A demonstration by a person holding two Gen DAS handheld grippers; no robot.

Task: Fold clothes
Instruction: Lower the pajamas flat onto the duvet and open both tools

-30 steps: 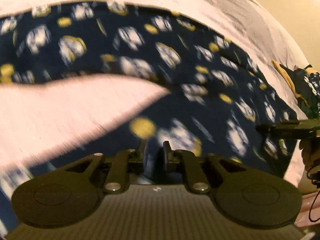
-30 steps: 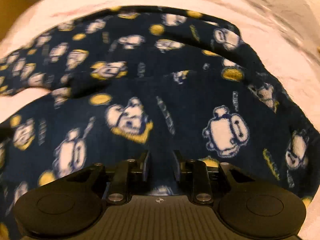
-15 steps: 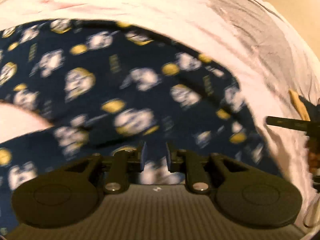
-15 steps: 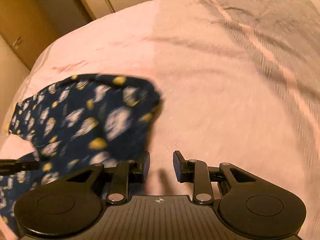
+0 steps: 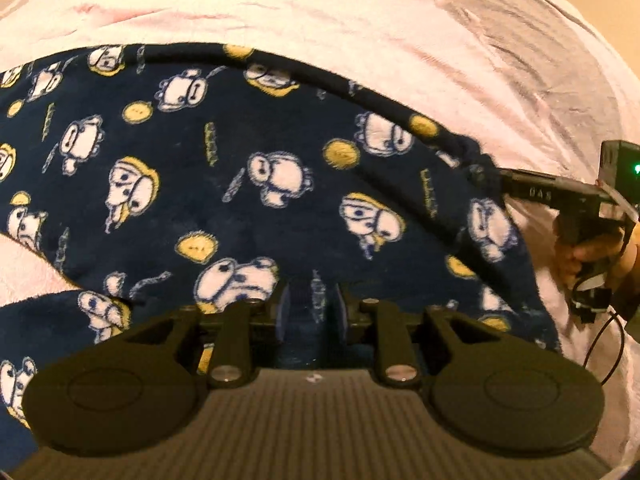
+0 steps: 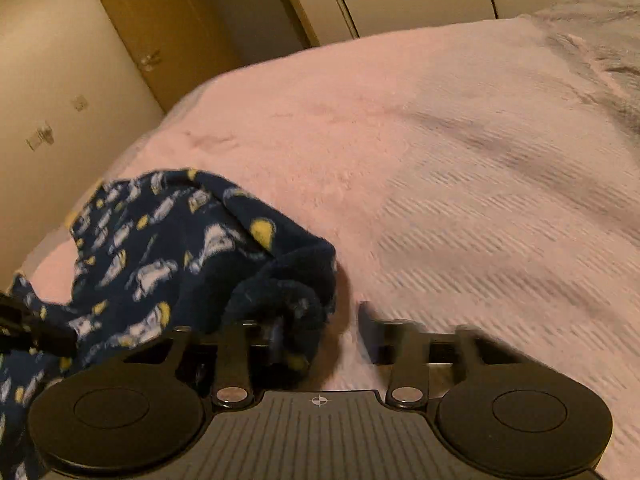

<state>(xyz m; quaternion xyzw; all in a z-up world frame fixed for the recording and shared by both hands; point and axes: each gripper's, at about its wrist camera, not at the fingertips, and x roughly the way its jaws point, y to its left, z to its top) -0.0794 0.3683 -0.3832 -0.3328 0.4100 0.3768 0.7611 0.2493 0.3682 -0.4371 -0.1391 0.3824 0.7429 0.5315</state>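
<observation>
Lying across the pink bedspread (image 5: 360, 20) is one navy fleece garment (image 5: 240, 184), plush and thick, printed with white cartoon figures and yellow discs; its rolled hem curves along the far edge, and the cloth fills most of your left wrist view. Your left gripper (image 5: 308, 312) sits low over it with the two black fingers held a modest gap apart, fleece showing between the pads; whether they bite the cloth cannot be told from here. In the same view, your right gripper (image 5: 508, 182) reaches in from the right edge, its tip touching the bunched corner of the hem, with your hand (image 5: 588, 248) around its grip and a thin black cable looping beneath.

From the right wrist view, your right gripper (image 6: 316, 332) has its fingers spread wide, and a rumpled corner of the garment (image 6: 168, 248) lies against the left finger (image 6: 276, 332), not clamped. The bedspread (image 6: 440, 160) here shows a ribbed, woven texture, with a grey panel at the far right. Behind it stand one wooden door (image 6: 160, 28) and pale cabinet fronts (image 6: 412, 0).
</observation>
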